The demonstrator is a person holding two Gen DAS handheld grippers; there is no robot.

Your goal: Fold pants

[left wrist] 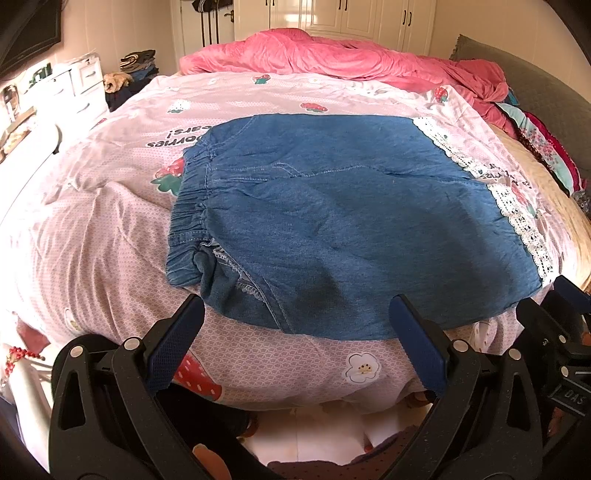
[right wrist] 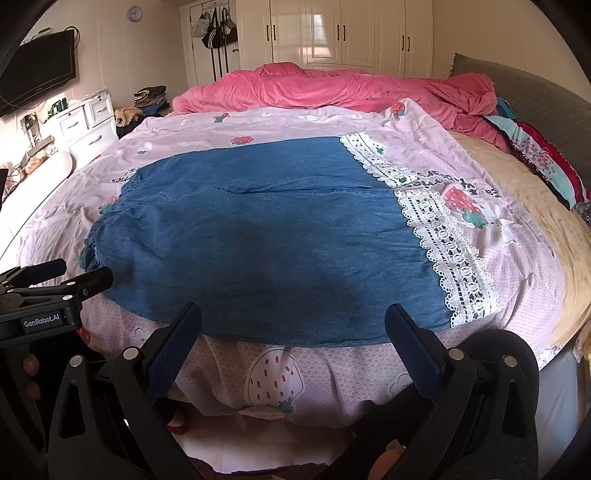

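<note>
— Where are the pants [left wrist: 343,218]?
— Mid-frame, flat on the pink bedsheet [left wrist: 110,229], elastic waistband left, lace hems right.
— And the left claw [left wrist: 295,332]?
— Bottom, jaws apart, holding nothing.

The blue denim pants [left wrist: 343,221] lay flat on the pink strawberry-print bedsheet [left wrist: 110,229], legs side by side, gathered elastic waistband [left wrist: 188,218] to the left and white lace hems [right wrist: 436,236] to the right.

pink strawberry sheet [right wrist: 332,369] centre | pink quilt [right wrist: 332,88] 12 o'clock | wardrobe [right wrist: 332,33] 12 | television [right wrist: 40,66] 10 | white drawers [right wrist: 92,122] 10
</note>
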